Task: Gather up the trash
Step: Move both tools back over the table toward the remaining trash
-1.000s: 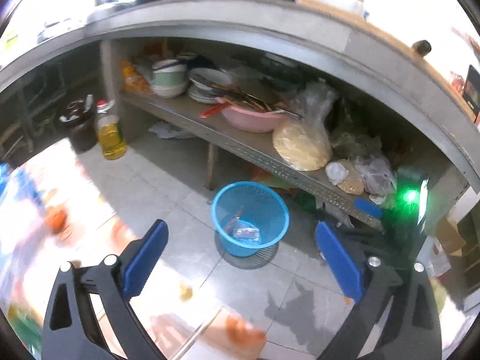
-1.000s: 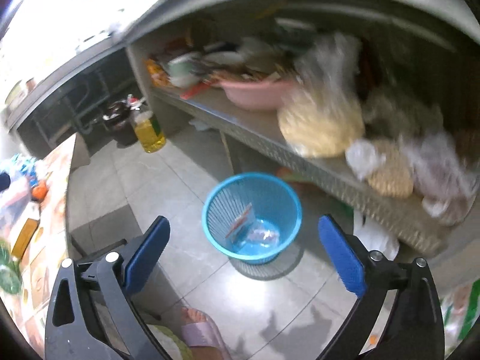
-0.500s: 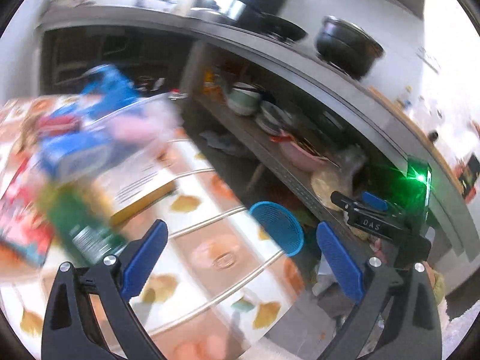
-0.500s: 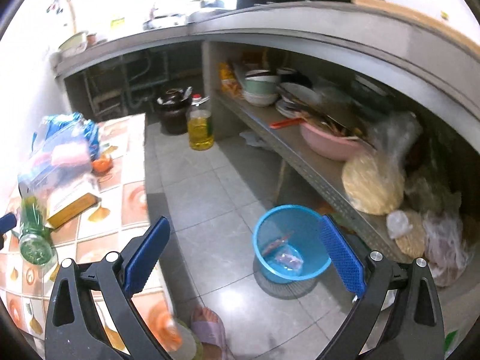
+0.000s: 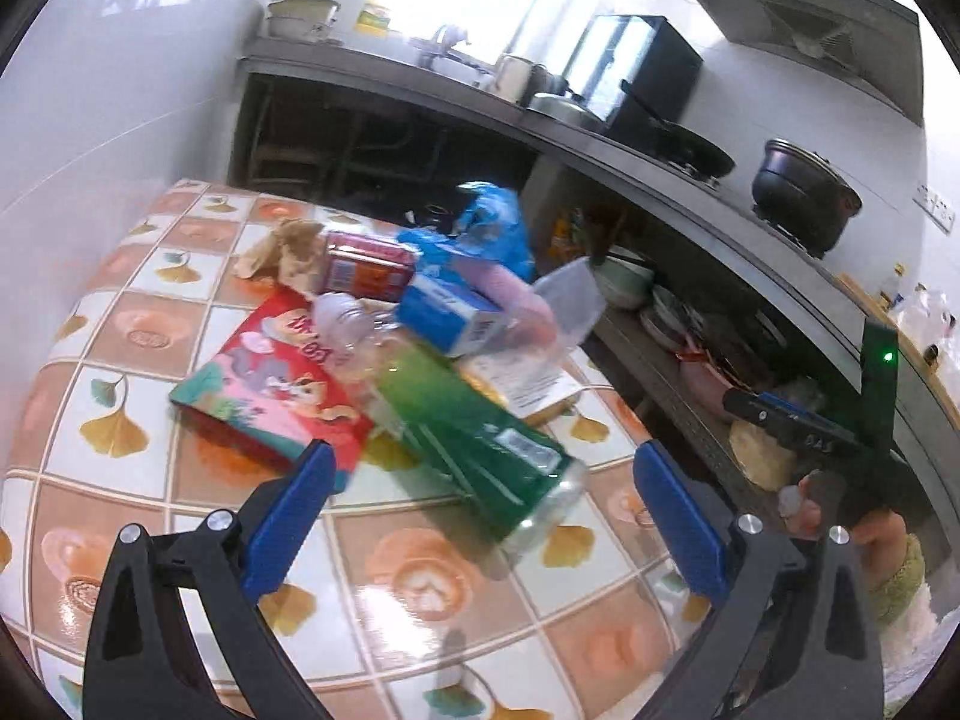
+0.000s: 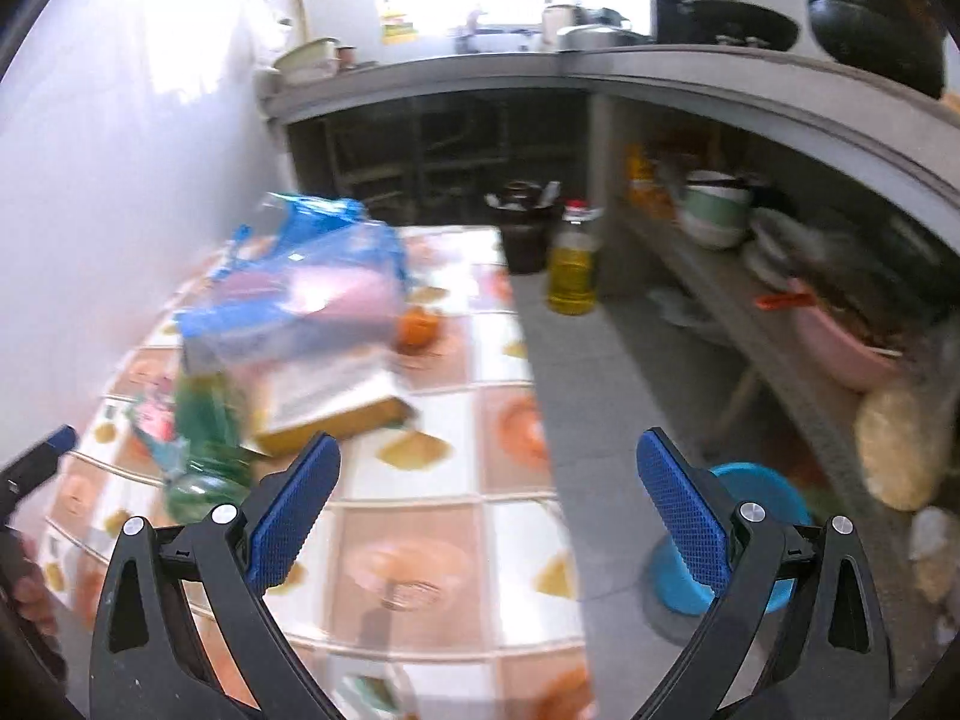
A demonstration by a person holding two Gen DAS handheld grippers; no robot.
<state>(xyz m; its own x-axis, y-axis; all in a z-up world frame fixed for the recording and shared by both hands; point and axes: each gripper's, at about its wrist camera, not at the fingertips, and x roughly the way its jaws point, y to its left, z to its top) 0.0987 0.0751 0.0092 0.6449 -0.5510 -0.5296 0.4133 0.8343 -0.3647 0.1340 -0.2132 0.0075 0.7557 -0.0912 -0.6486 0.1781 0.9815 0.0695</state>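
Note:
A heap of trash lies on the tiled table (image 5: 150,516): a green plastic bottle (image 5: 474,438) on its side, a red and pink carton (image 5: 270,390), a blue and white box (image 5: 450,312), a red box (image 5: 366,267), a blue bag (image 5: 492,222) and crumpled paper (image 5: 288,246). My left gripper (image 5: 480,510) is open and empty, just short of the bottle's base. My right gripper (image 6: 486,498) is open and empty over the table's edge. The blue trash basket (image 6: 762,510) stands on the floor behind its right finger. The heap also shows blurred in the right wrist view (image 6: 288,324).
A concrete counter (image 5: 690,192) with pots runs along the right, with a shelf (image 6: 720,300) of bowls and bags beneath. An oil bottle (image 6: 573,264) and a dark pot (image 6: 525,228) stand on the floor. The right gripper's handle (image 5: 798,426) shows in the left wrist view.
Both grippers have swung left from the basket on the floor to the table. The left one now faces the trash heap closely. Both stay open and empty.

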